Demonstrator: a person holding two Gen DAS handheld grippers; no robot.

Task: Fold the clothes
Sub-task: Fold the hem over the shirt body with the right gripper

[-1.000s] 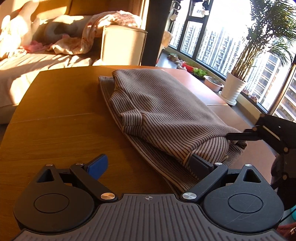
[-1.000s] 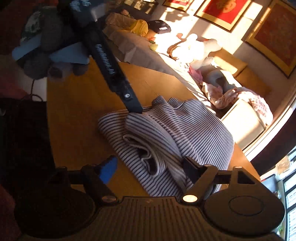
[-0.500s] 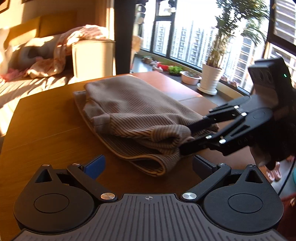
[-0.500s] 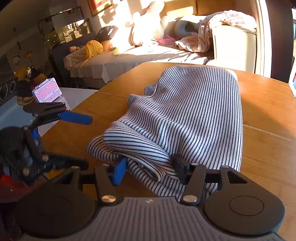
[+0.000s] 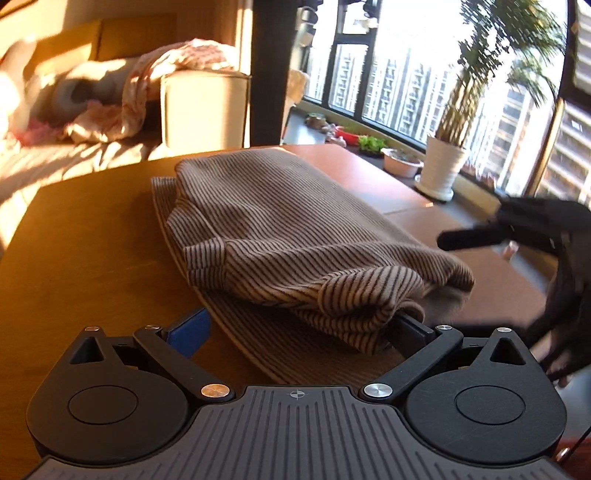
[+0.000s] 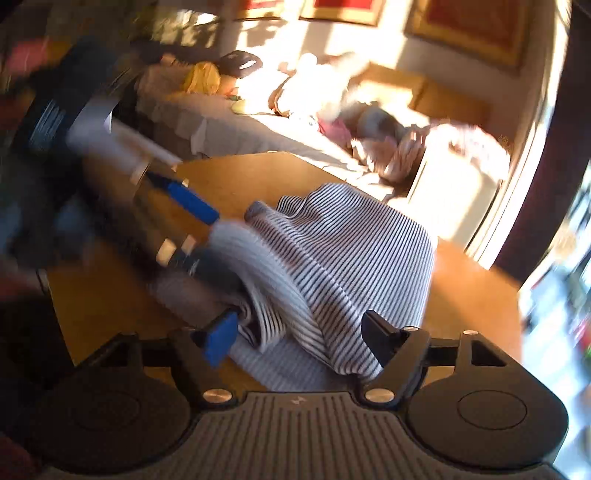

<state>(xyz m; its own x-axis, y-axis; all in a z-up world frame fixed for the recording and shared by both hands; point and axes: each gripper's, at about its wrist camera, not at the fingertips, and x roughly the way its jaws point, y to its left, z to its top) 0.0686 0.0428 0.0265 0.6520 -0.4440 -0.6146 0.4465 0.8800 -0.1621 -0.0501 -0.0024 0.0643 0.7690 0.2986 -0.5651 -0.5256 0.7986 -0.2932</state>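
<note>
A striped knit sweater lies folded over on the wooden table. My left gripper stands wide open at its near edge, the blue pad on the table side and the black pad tucked against the rolled fold. In the right wrist view the same sweater has its bunched fold between the pads of my right gripper, whose jaws are opening and not pressing it. The left gripper's blue finger shows blurred at the fold's left end. A finger of the right gripper hangs right of the sweater.
A sofa piled with blankets and soft toys stands beyond the table's far edge. A potted plant and bowls line the window sill at right. A gloved hand is at the right edge. Framed pictures hang on the wall.
The right gripper's jaws have widened off the fold and its view has rolled. The left gripper has moved closer to the sweater's near edge. The right gripper has drawn back to the right.
</note>
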